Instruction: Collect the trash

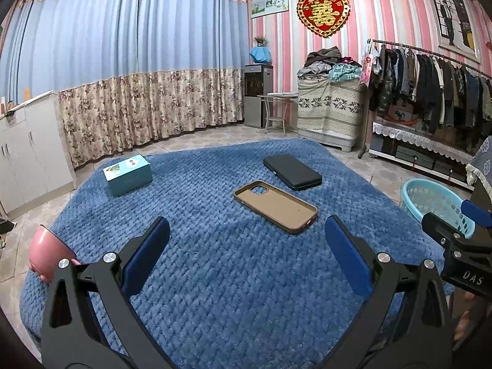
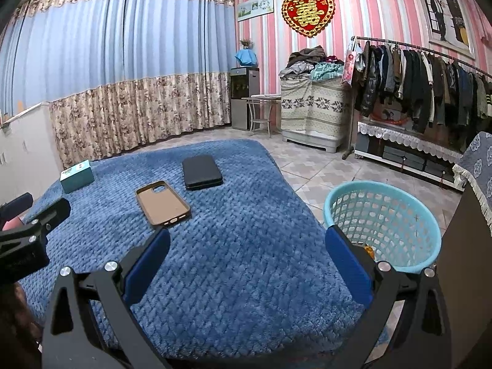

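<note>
A light blue plastic basket [image 2: 384, 212] stands on the tiled floor at the right of a blue blanket-covered surface [image 2: 215, 261]; it also shows in the left wrist view [image 1: 430, 200]. A small orange item [image 2: 368, 250] lies inside it. My left gripper [image 1: 247, 229] is open and empty over the blanket, short of a brown phone case [image 1: 275, 206]. My right gripper [image 2: 247, 240] is open and empty over the blanket's right part, its right finger in front of the basket. The phone case [image 2: 163, 203] lies ahead to its left.
A black case [image 1: 292, 172] [image 2: 201, 172] lies beyond the phone case. A teal box [image 1: 127, 173] [image 2: 77, 176] sits at the far left. A pink cup [image 1: 46, 252] stands at the blanket's left edge. Clothes rack [image 1: 430, 86], covered cabinet and curtains stand behind.
</note>
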Tool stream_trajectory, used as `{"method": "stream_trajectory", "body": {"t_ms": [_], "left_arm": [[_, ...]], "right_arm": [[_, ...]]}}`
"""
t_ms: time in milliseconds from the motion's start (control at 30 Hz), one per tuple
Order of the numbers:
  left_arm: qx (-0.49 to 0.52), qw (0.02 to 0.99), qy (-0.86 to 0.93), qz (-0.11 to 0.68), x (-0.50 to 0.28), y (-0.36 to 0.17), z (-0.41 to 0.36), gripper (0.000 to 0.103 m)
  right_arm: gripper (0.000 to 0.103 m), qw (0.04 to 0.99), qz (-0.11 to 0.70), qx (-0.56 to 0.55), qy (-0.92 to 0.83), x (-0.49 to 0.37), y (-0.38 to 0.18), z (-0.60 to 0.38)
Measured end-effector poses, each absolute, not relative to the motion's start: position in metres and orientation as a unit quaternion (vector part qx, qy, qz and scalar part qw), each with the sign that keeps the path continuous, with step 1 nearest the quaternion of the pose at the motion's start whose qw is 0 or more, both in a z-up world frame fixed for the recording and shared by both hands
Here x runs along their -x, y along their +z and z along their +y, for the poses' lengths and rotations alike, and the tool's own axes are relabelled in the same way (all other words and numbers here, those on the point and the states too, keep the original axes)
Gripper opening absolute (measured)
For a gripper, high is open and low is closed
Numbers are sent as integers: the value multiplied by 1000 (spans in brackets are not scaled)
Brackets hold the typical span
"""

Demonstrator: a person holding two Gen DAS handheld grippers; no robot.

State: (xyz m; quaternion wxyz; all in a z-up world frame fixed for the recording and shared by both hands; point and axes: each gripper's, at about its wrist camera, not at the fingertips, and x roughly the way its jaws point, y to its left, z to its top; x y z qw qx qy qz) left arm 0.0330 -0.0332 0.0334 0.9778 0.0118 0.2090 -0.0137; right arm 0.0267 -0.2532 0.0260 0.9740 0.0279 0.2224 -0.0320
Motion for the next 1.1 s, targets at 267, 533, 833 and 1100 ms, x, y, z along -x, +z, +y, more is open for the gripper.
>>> {"method": "stream_trajectory", "body": {"t_ms": [267, 533, 833, 1100], "left_arm": [[-14, 978, -14, 206, -33, 35, -35, 98], [-15, 979, -13, 202, -33, 34, -33, 98], [-15, 980, -11, 200, -32, 34, -31, 98], [-16, 979, -11, 201, -33, 36, -31, 98]], "right_arm": [[99, 974, 224, -24, -32, -27, 25, -253], [99, 974, 224, -25, -33, -27, 25, -253], [99, 974, 224, -25, -33, -26, 25, -253], [99, 974, 224, -25, -33, -27, 25, -253]]}}
